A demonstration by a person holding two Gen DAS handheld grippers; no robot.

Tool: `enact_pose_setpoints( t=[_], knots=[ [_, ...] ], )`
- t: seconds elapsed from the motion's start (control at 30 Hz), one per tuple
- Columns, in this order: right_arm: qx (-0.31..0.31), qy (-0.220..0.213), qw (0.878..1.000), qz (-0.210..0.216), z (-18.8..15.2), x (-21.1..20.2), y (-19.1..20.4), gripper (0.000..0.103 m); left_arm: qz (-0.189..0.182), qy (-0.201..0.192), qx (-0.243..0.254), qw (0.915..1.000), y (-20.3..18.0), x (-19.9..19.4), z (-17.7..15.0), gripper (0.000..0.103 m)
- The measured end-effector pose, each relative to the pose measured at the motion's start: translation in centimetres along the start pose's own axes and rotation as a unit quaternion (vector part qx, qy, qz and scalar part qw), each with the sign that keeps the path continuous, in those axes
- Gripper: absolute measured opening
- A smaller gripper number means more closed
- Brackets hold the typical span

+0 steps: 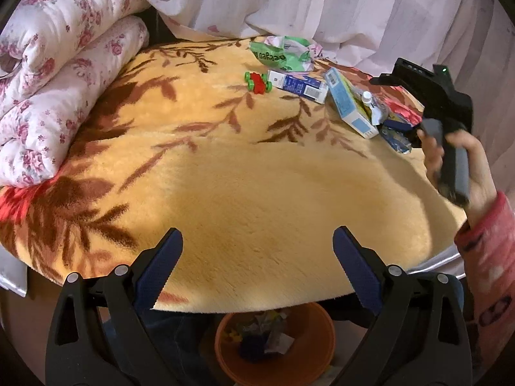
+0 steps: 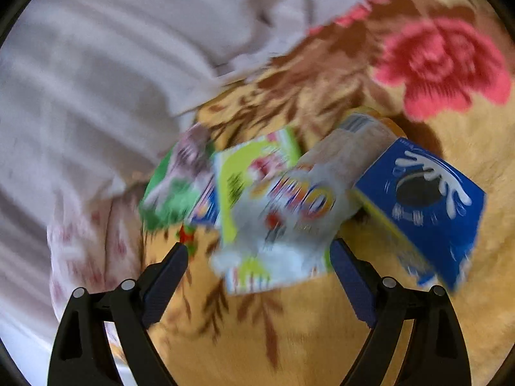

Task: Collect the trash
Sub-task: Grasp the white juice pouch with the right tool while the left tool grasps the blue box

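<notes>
- The surface is a plush yellow blanket [image 1: 257,186] patterned with brown leaf sprays and red flowers, spread over a bed whose near edge curves across the lower part of the left wrist view.
- A folded quilt [image 1: 58,74] in white with pink roses lies along the blanket's left side; pale pinkish bedding [image 1: 322,3] is heaped along the far side.
- Below the near edge stands an orange bucket [image 1: 315,347] with crumpled scraps inside it.
- The trash sits in a loose cluster at the far right of the blanket — a green crumpled bag [image 1: 283,53], a blue and white carton [image 1: 297,85], a light blue box [image 1: 349,106] and a small white bottle [image 1: 367,98].
- Just left of the carton lies a red and green toy [image 1: 257,82].
- The left gripper [image 1: 257,267] hangs above the bare near part of the blanket, fingers spread wide and holding nothing.
- The right gripper [image 2: 259,270] is likewise spread and empty — a white wrapper [image 2: 289,215] lies just ahead between its tips, beside a blue cookie box [image 2: 425,202]; this view is blurred.
</notes>
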State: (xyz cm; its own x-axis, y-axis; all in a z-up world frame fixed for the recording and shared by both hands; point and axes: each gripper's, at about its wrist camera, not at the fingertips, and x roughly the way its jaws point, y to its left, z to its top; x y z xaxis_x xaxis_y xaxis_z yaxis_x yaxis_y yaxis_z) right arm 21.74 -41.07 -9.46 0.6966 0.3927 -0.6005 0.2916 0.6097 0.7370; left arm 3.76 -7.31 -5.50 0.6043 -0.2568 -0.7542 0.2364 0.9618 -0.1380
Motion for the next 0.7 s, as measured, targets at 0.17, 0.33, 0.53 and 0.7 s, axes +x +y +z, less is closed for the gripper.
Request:
enact_pose_setpoints(
  t=[0.17, 0.33, 0.53, 0.7],
  knots=[
    [0.071, -0.002, 0.997, -0.015, 1.9, 1.9, -2.1, 0.085, 0.003, 0.003, -0.007, 1.0, 0.8, 0.3, 0.3, 0.092],
    [0.082, -0.01, 0.996, -0.021, 2.0, 1.7, -2.9, 0.069, 0.004, 0.007, -0.009, 0.9999, 1.0, 0.6, 0.3, 0.092],
    [0.012, -0.02, 1.0, -0.018, 0.6, -1.2, -1.2, 0.061, -0.003, 0.006, -0.004, 1.0, 0.5, 0.7, 0.4, 0.092],
    [-0.077, -0.027, 0.996, -0.022, -1.8, -4.4, 0.7, 0.058, -0.025, 0.009, -0.01, 0.9996, -0.1, 1.2, 0.7, 0.092]
  ],
)
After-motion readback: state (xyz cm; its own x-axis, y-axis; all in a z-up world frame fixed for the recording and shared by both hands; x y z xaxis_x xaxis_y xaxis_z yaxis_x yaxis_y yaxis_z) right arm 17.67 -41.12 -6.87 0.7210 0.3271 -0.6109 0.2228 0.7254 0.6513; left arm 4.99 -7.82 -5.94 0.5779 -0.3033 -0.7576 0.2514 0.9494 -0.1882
